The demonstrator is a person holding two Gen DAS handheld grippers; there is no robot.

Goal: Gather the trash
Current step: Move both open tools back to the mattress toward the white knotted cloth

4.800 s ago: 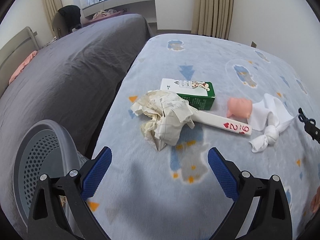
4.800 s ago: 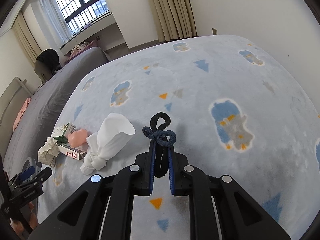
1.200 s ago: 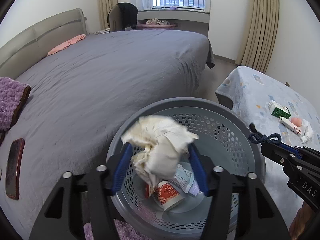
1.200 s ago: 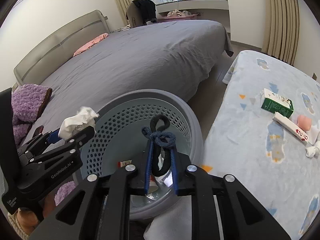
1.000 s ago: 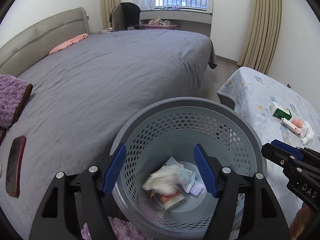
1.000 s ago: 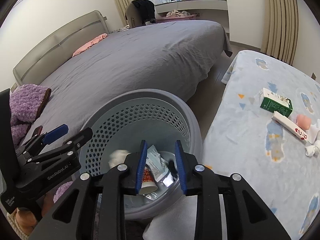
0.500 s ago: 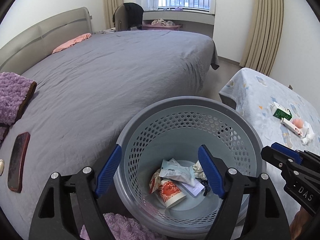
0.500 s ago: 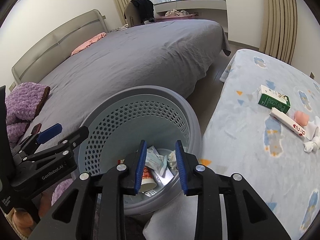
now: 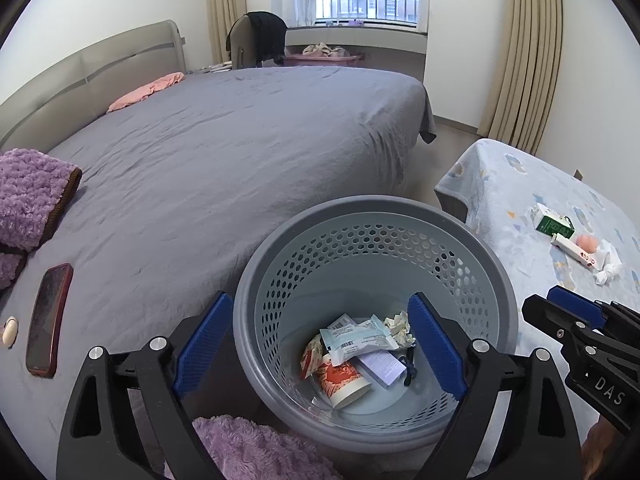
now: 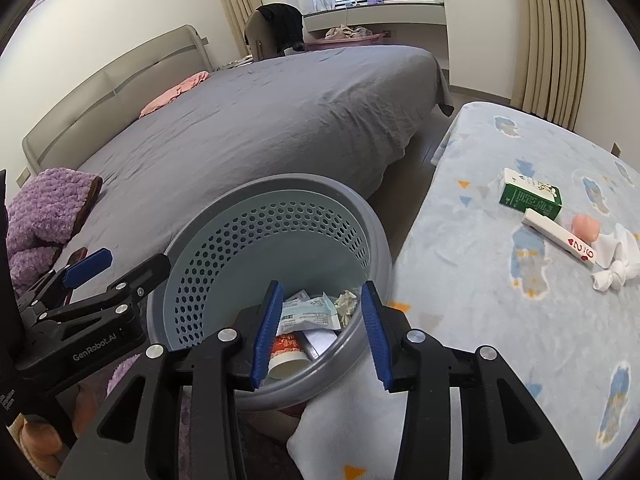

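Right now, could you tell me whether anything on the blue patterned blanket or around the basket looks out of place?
Yes: a green and white carton, a long white box with red hearts, a pink object and a knotted white cloth lie clustered on the blanket, not in the grey perforated basket. Nothing looks spilled or damaged.

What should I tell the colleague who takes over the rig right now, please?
Left gripper: open, empty, above the grey basket; its jaws have just been opening.
Right gripper: open, empty, also over the basket; jaws have just been opening too.
Done: the crumpled paper and the dark cord lie in the basket with a cup and wrappers.
Left, on the blue blanket: green carton, long white box, pink item, knotted white cloth. Which of these count as trash I cannot tell.
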